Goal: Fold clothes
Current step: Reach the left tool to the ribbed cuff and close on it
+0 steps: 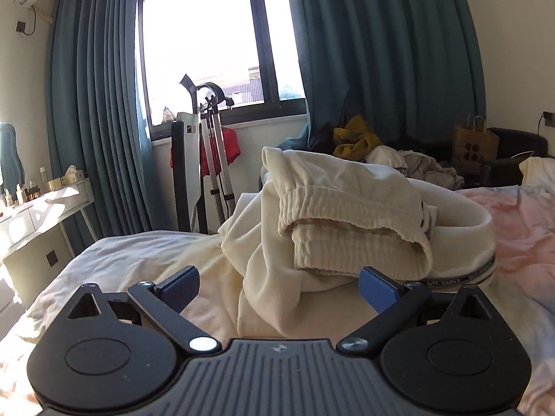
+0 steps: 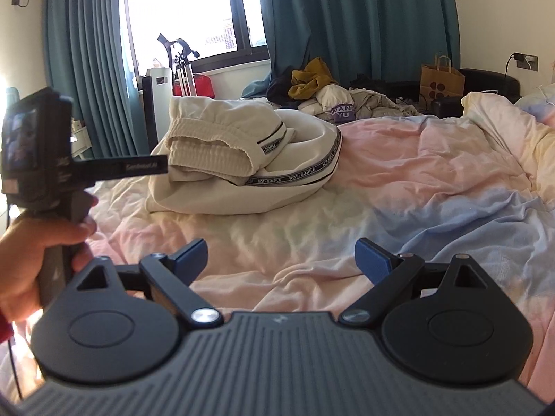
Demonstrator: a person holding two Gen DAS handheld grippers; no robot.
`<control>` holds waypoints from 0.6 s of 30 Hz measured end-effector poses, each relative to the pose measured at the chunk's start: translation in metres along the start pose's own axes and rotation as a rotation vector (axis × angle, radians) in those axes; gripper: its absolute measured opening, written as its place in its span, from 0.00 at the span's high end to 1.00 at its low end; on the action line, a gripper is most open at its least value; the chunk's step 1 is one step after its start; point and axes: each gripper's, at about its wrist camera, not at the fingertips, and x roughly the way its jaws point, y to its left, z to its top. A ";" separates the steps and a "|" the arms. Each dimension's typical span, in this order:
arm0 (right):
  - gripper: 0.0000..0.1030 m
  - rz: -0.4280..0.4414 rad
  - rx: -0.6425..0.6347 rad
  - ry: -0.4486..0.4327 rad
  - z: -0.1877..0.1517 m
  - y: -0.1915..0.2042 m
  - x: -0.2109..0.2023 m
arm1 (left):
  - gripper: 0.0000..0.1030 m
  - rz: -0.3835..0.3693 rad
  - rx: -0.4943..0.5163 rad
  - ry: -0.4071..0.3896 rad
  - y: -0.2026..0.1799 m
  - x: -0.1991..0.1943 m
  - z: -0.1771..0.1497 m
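Cream trousers (image 1: 333, 215) with a ribbed waistband and a black lettered side stripe lie bundled on the bed, waistband folded on top. My left gripper (image 1: 279, 289) is open just in front of the bundle, blue pads wide apart, nothing between them. In the right wrist view the same trousers (image 2: 242, 159) rest further off on the pastel duvet (image 2: 433, 180). My right gripper (image 2: 281, 260) hovers open over bare duvet, well short of the trousers. The left gripper tool (image 2: 41, 159), held by a hand (image 2: 31, 253), reaches toward the bundle from the left.
A heap of other clothes (image 2: 326, 93) and a brown paper bag (image 2: 440, 83) sit beyond the bed's far side. A white dresser (image 1: 38, 222) with bottles stands at left. Teal curtains (image 1: 97, 104), a window and a folded stand (image 1: 211, 159) are behind.
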 end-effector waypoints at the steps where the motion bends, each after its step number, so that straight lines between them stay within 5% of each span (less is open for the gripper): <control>1: 0.09 -0.003 0.013 0.011 -0.001 -0.003 0.005 | 0.05 0.008 0.028 -0.010 -0.005 0.014 0.001; 8: 0.10 0.043 0.104 0.049 -0.010 -0.014 0.036 | 0.30 0.011 0.069 -0.032 -0.022 0.085 0.021; 11: 0.09 0.050 0.104 0.061 -0.013 -0.013 0.045 | 0.64 0.012 0.083 -0.031 -0.027 0.099 0.032; 13: 0.09 0.054 0.100 0.060 -0.015 -0.012 0.050 | 0.80 0.006 0.064 -0.045 -0.026 0.096 0.042; 18: 0.09 0.073 0.124 -0.003 -0.012 -0.017 0.044 | 0.88 -0.106 -0.005 -0.156 -0.009 0.045 0.066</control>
